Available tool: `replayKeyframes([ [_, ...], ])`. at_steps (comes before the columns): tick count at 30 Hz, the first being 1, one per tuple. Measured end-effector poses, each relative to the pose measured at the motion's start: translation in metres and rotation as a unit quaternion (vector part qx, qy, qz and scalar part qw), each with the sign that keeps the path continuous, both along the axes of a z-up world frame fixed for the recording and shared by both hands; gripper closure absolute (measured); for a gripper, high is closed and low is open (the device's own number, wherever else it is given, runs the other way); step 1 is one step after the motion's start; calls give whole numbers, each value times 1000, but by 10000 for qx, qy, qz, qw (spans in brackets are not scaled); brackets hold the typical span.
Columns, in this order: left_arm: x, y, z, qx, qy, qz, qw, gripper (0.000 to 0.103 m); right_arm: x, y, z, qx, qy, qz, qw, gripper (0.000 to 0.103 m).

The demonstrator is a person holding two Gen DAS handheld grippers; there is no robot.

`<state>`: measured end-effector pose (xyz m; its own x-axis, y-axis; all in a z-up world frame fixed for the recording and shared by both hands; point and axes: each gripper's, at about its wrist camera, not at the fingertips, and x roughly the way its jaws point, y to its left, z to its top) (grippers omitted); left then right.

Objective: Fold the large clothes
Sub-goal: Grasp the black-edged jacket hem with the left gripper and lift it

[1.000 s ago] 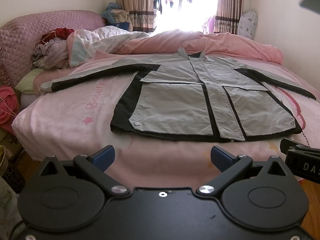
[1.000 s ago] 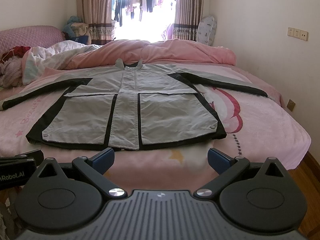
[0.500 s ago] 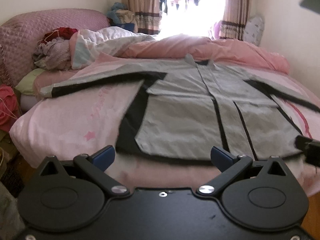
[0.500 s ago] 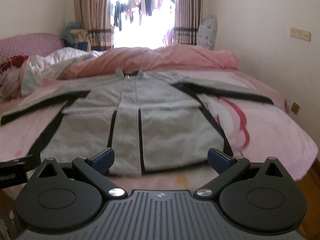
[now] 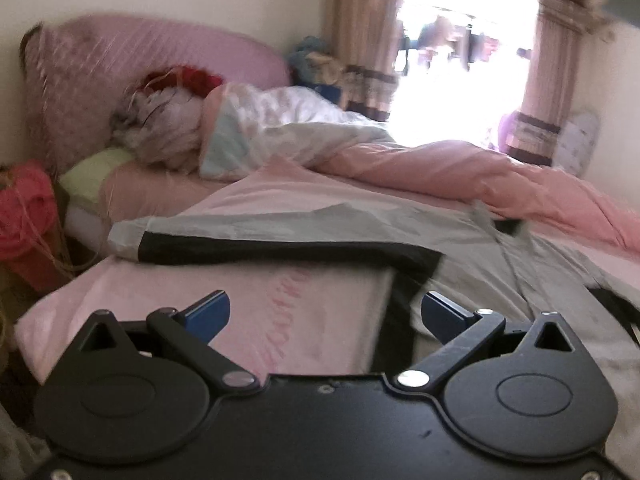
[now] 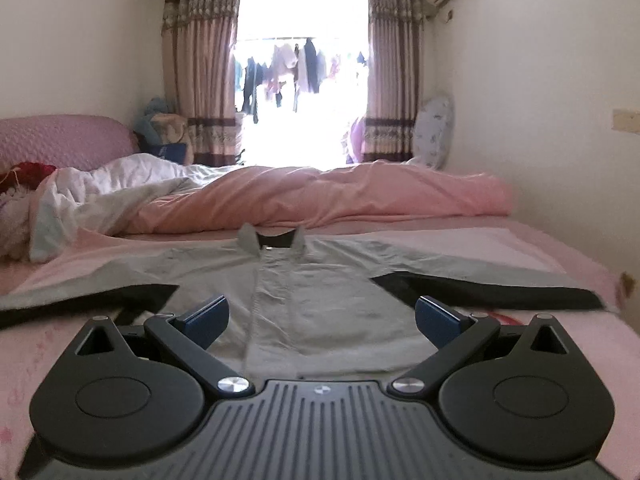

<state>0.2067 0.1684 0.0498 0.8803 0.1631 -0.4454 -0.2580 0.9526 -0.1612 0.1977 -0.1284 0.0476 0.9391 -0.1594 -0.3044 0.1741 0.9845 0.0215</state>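
Note:
A grey jacket with black panels (image 6: 320,292) lies spread flat, front up, on the pink bed (image 6: 560,344), collar toward the window. My right gripper (image 6: 320,316) is open and empty, low over the jacket's chest. My left gripper (image 5: 324,314) is open and empty above the pink sheet (image 5: 280,292), just in front of the jacket's left sleeve (image 5: 248,240), which stretches out toward the bed's left edge. The jacket's right sleeve (image 6: 500,280) reaches toward the right edge. The jacket's hem is hidden beneath the grippers.
A rumpled pink duvet (image 6: 340,196) and a white quilt (image 6: 112,192) are heaped at the far side of the bed. A pile of clothes (image 5: 160,128) sits by the pink headboard (image 5: 100,80). A red bundle (image 5: 24,208) lies at the left of the bed.
Both grippers have moved forward from the foot of the bed over the jacket. The left one has swung left toward the left sleeve. Both stay open.

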Motion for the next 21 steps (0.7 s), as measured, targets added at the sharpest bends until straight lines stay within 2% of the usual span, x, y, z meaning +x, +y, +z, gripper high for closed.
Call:
replayKeyframes([
  [3,42,36,-10,-268,337,433,9981,0,39,-5,-2,215,137,231,9994,0],
  [6,74,84,-28,-808,263,797,9932,0,71,-9,-10,275,344,188,9989,0],
  [8,93,117,-44,-1253,331,1293,9831,1,86,-12,-20,267,473,141,9984,0],
  [9,102,135,-53,-1511,347,1569,9754,2,91,-14,-24,263,524,107,9982,0],
  [13,123,188,-77,-2101,252,2279,9504,4,117,-21,-43,312,886,-9,9956,0],
  [16,134,210,-89,-2474,55,2577,9340,5,133,-23,-53,330,1107,-38,9933,0],
  [19,138,230,-97,-2943,-132,2746,9153,15,147,-22,-59,219,1252,-24,9919,0],
  [21,144,242,-105,-3123,-136,2847,9062,23,155,-21,-62,151,1317,-22,9912,0],
])
